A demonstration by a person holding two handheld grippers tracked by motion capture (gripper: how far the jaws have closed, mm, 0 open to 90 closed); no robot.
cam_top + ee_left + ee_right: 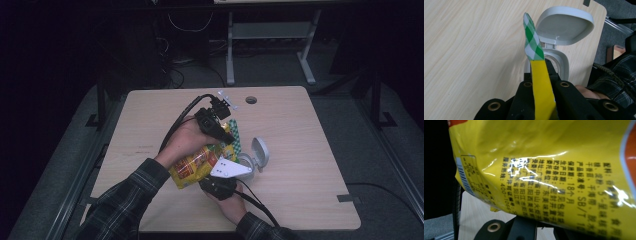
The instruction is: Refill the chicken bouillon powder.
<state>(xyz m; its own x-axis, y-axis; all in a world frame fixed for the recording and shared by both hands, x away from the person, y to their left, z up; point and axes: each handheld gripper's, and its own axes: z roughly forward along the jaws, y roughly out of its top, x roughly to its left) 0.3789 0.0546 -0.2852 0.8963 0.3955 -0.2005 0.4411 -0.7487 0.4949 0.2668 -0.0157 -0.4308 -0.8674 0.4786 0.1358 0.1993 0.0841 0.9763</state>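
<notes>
Two grippers hold a glossy yellow plastic snack bag (192,167) above the middle of the pale wooden table (300,130), beside an open grey flip-lid container (255,157).

The left gripper (541,72) has its jaws closed on the bag's flat sealed edge, just below the green-and-white checked strip (532,42). The right gripper (220,185) sits under the bag near the table's front edge; its jaws are hidden behind the film, so I cannot tell whether they grip. The bag looks light, soft and crinkly, with slippery film; the stiff seam is probably the surest place to take hold.
</notes>
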